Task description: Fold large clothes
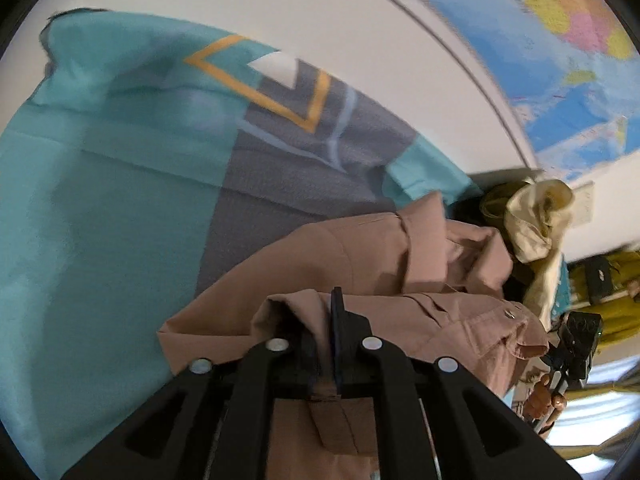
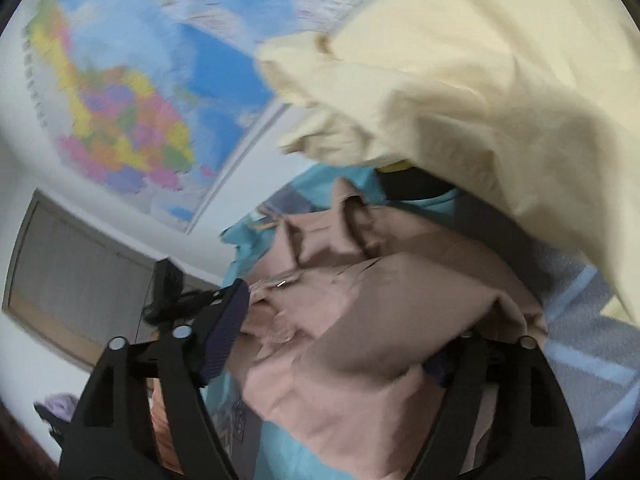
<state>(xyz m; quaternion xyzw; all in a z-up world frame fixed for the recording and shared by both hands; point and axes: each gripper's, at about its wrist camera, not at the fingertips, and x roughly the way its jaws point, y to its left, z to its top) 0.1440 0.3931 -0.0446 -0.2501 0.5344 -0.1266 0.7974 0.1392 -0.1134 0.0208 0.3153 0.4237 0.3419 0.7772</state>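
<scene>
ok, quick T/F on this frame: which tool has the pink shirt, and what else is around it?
1. The left tool is shut on a fold of the pink shirt. True.
2. The right tool is clamped tight on the shirt. False: its fingers stand wide apart, the shirt loose between them.
3. The shirt lies on a teal and grey bedsheet. True.
4. The wall behind is bare. False: a coloured map hangs there.
5. A cream garment sits beyond the pink shirt. True.
6. The cream garment is held by the left tool. False: that tool grips only pink cloth.
</scene>
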